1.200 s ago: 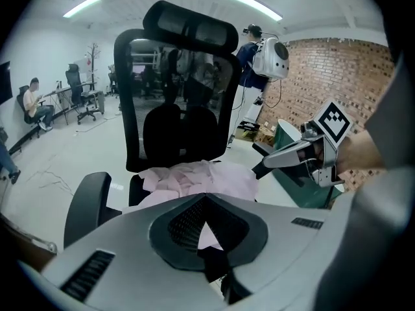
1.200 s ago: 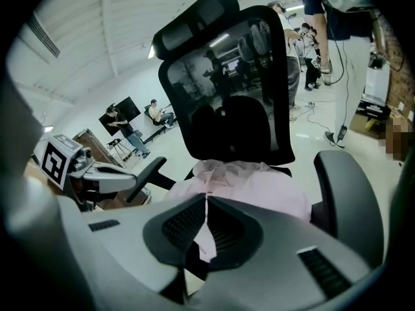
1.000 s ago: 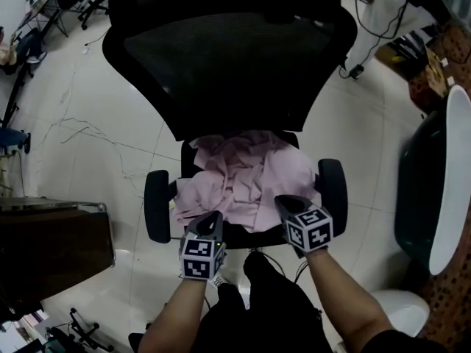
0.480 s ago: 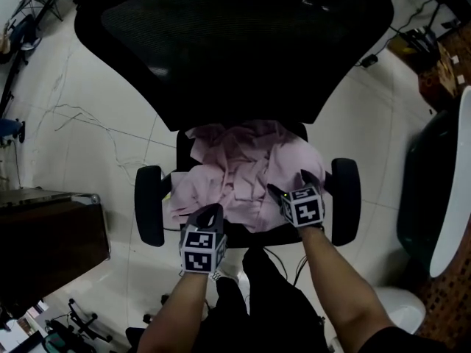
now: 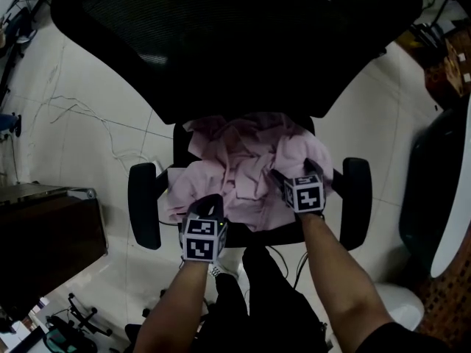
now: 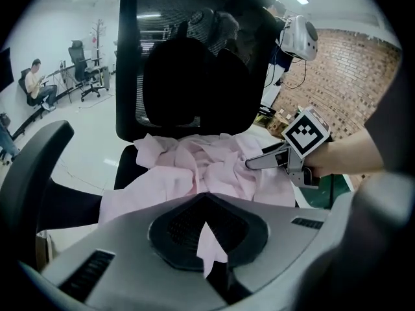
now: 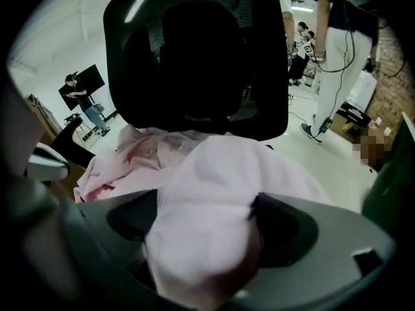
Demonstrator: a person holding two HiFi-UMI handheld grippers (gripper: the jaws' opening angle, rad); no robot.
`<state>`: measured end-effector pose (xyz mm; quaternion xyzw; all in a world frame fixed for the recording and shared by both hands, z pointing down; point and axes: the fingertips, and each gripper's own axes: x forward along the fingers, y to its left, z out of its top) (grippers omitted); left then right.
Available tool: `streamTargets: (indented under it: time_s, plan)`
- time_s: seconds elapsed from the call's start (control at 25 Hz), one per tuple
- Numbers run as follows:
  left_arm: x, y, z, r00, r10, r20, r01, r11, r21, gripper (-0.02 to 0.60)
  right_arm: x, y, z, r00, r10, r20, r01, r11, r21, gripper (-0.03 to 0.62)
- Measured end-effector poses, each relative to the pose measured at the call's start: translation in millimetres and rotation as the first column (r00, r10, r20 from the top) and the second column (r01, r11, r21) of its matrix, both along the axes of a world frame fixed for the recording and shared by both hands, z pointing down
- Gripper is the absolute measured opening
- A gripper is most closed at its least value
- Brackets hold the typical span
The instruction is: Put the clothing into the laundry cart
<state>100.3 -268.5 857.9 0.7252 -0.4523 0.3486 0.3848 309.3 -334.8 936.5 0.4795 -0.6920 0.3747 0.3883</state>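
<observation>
Crumpled pink clothing (image 5: 243, 171) lies heaped on the seat of a black office chair (image 5: 235, 43). My right gripper (image 5: 296, 171) is down on the heap's right side. Its jaws have just been opening and stand wide open, with a bulge of pink clothing (image 7: 207, 193) between them. My left gripper (image 5: 211, 201) is at the front left edge of the heap, shut, and only a sliver of pink shows in the slit between its jaws. In the left gripper view the pink clothing (image 6: 194, 167) lies just ahead, and the right gripper (image 6: 259, 162) rests on it.
The chair's armrests (image 5: 143, 204) (image 5: 357, 201) flank the seat. A dark wooden cabinet (image 5: 44, 234) stands at the left, a dark tub with a white rim (image 5: 438, 190) at the right. A cable (image 5: 88, 123) trails on the tiled floor. A person (image 7: 337, 57) stands behind the chair.
Both grippers have come down and forward from the seat's front edge onto the clothing. The right gripper's jaws went from shut to wide open.
</observation>
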Motion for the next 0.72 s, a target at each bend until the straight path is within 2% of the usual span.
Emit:
streamTargets:
  time_s: [0.16,0.24,0.36,0.48,0.6,0.72]
  plan:
    - [-0.9,-2.0,5.0,1.000,0.002,0.000,-0.002,1.000,-0.003,-0.002,-0.9,-2.6,15.0,0.999,-0.031,-0.045,0.032,0.999,0.011,0.511]
    - [-0.6,-0.8,6.7,1.000,0.005,-0.001,-0.005,1.000,-0.005,-0.002,0.2,-4.0,19.8,0.996,-0.057,-0.075,0.059,0.998,0.015,0.481]
    - [-0.1,2.9,7.9,1.000,0.015,0.003,-0.015,1.000,-0.008,-0.002,8.6,-6.8,20.1,0.994,-0.046,-0.103,0.047,0.999,0.014,0.375]
    - [0.5,6.0,7.2,1.000,0.022,0.004,-0.022,1.000,-0.011,-0.002,21.2,-9.2,17.5,0.997,0.009,-0.081,-0.009,1.000,-0.003,0.248]
    - [0.7,8.2,3.9,1.000,0.027,0.006,-0.027,1.000,-0.007,-0.002,23.6,-15.4,7.3,0.999,0.041,-0.028,-0.041,0.999,-0.011,0.184]
    - [-0.1,9.6,-3.7,1.000,0.025,0.006,-0.025,1.000,0.004,-0.002,24.5,-20.2,-8.7,0.996,0.085,0.027,-0.086,0.994,0.063,0.152]
